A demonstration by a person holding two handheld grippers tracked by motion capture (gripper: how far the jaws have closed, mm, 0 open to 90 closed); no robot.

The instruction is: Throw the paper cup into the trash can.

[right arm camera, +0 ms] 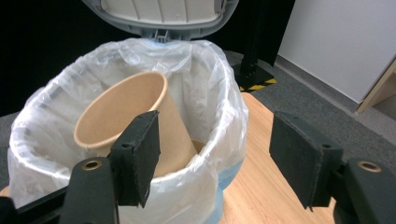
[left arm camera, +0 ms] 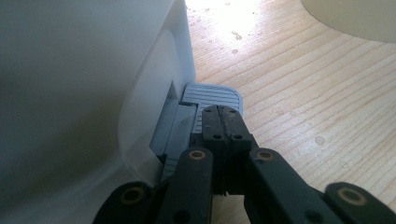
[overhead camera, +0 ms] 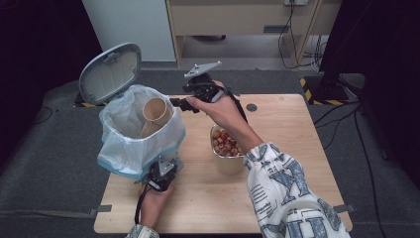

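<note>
Leaning tan paper cup (right arm camera: 126, 116), rim up, undented

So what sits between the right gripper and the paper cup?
Only the bag-lined rim of the bin. In the right gripper view the right gripper stands open just outside it, with the paper cup leaning inside the bag.

1. I see the brown paper cup (overhead camera: 156, 111) tilted inside the bin, its open mouth angled up, its side leaning on the liner.
2. The small white pedal bin (overhead camera: 130, 163) stands at the table's left, lid (overhead camera: 110, 73) raised upright, lined with a clear plastic bag (overhead camera: 119, 130).
3. Its ribbed grey pedal (left arm camera: 212, 95) sits low at the bin's foot.
</note>
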